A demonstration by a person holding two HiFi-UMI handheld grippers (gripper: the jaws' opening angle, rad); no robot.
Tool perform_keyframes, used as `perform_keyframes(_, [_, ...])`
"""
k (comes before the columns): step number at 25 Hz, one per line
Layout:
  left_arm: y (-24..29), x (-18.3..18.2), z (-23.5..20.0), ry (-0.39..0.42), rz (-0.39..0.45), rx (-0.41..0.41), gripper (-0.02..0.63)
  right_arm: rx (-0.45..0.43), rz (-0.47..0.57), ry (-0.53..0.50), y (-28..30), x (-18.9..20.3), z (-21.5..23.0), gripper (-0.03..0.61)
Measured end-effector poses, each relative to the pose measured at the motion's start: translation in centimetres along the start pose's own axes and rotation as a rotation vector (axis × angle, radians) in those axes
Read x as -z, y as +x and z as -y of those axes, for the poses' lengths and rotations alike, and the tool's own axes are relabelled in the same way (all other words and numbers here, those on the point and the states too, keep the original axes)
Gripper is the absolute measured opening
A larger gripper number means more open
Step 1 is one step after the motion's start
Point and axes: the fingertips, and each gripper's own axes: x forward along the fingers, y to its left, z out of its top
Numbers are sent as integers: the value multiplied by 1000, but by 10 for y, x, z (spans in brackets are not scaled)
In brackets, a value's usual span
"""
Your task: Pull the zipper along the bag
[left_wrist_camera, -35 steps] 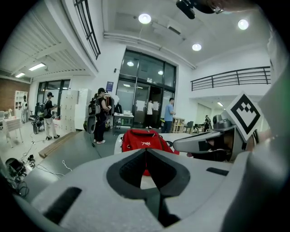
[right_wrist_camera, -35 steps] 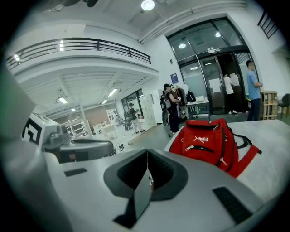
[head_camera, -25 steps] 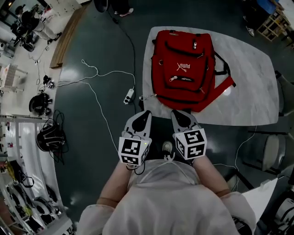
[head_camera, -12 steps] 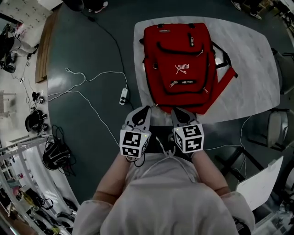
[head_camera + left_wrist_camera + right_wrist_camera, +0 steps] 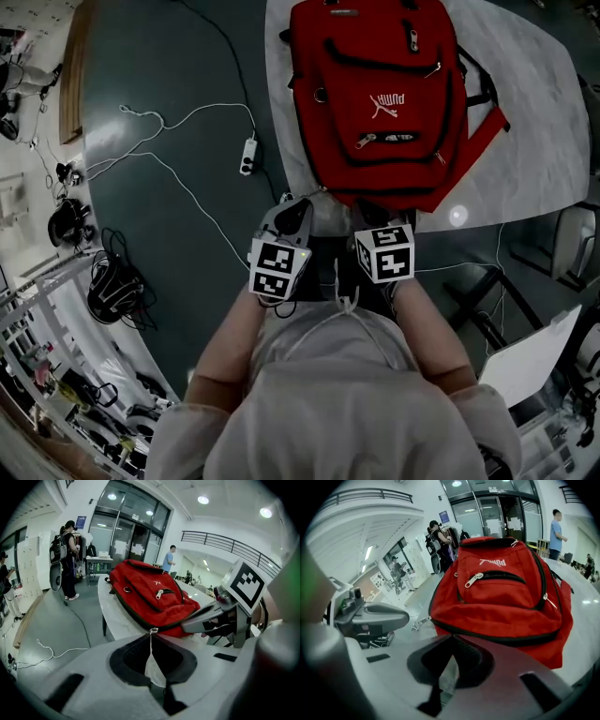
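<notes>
Flooring is dark and smooth; in the head view a white cable (image 5: 159,150) and a power strip (image 5: 247,157) lie on it at 10 o'clock. A pale, marble-patterned table (image 5: 534,112) fills the 12 to 2 o'clock sector. The gripper views show a bright hall behind it, with glazed doors, a balcony rail and several people standing well apart from the table.

The red backpack (image 5: 375,84) lies flat on the table at 12 o'clock, front face up and bottom end towards the person. This leaves its zipper tracks exposed from above. The front-pocket zipper pull (image 5: 474,579) sits at one end of its track, and the pocket appears closed.

The left gripper (image 5: 151,631) has its jaws together with nothing between them. The right gripper (image 5: 452,637) is likewise closed and empty. Both are held side by side at 6 o'clock, just short of the table's near edge, aimed at the bag's bottom end. Neither touches the bag.

Assessment: this is an approach posture, and the zipper work has not begun. A jaw must open before any pull can be taken.
</notes>
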Motion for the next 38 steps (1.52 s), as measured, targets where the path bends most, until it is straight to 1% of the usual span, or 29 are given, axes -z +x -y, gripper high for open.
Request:
perform_keyframes(3, [7, 11, 2, 2, -34, 4, 23, -2, -57, -18, 9, 7, 2, 28])
perform_keyframes(4, [9, 13, 2, 8, -45, 2, 33, -4, -74, -25, 11, 10, 2, 28])
perform_keyframes(6, [13, 16, 2, 26, -68, -2, 99, -7, -99, -42, 14, 12, 2, 28])
perform_keyframes(7, [16, 18, 1, 36, -78, -6, 115, -8, -107, -49, 15, 13, 2, 28])
perform_keyframes(10, [25, 16, -2, 95, -104, -22, 118, -8, -114, -54, 18, 14, 2, 28])
perform_keyframes(14, [40, 22, -2, 180, -172, -5, 118, -7, -126, -65, 21, 15, 3, 28])
perform_keyframes(19, [48, 20, -4, 211, -190, -9, 118, -20, -156, -109, 21, 14, 1, 28])
perform_keyframes(23, [52, 21, -3, 216, -212, 15, 106, -66, -222, -146, 24, 12, -2, 28])
perform_keyframes(24, [52, 21, -2, 216, -215, 20, 96, -79, -243, -153, 24, 12, -2, 28])
perform_keyframes(26, [53, 21, -1, 208, -221, 27, 55, -101, -280, -162, 25, 13, -2, 28])
perform_keyframes(28, [54, 22, 2, 211, -235, 36, 24, -124, -303, -153, 25, 14, -3, 28])
perform_keyframes(30, [55, 24, 4, 222, -257, 50, 21, -151, -309, -122, 26, 15, -6, 28])
perform_keyframes(31, [55, 24, 4, 215, -270, 63, 20, -152, -313, -115, 26, 16, -5, 28])
perform_keyframes(34, [54, 24, 3, 154, -304, 103, 20, -143, -329, -130, 24, 14, -1, 28])
perform_keyframes(35, [54, 24, 2, 149, -310, 107, 20, -145, -339, -136, 24, 15, 0, 28])
perform_keyframes(36, [53, 23, 0, 161, -314, 105, 20, -141, -353, -142, 24, 16, 1, 28])
perform_keyframes(38, [53, 23, -2, 212, -320, 92, 20, -132, -375, -160, 24, 18, 2, 28])
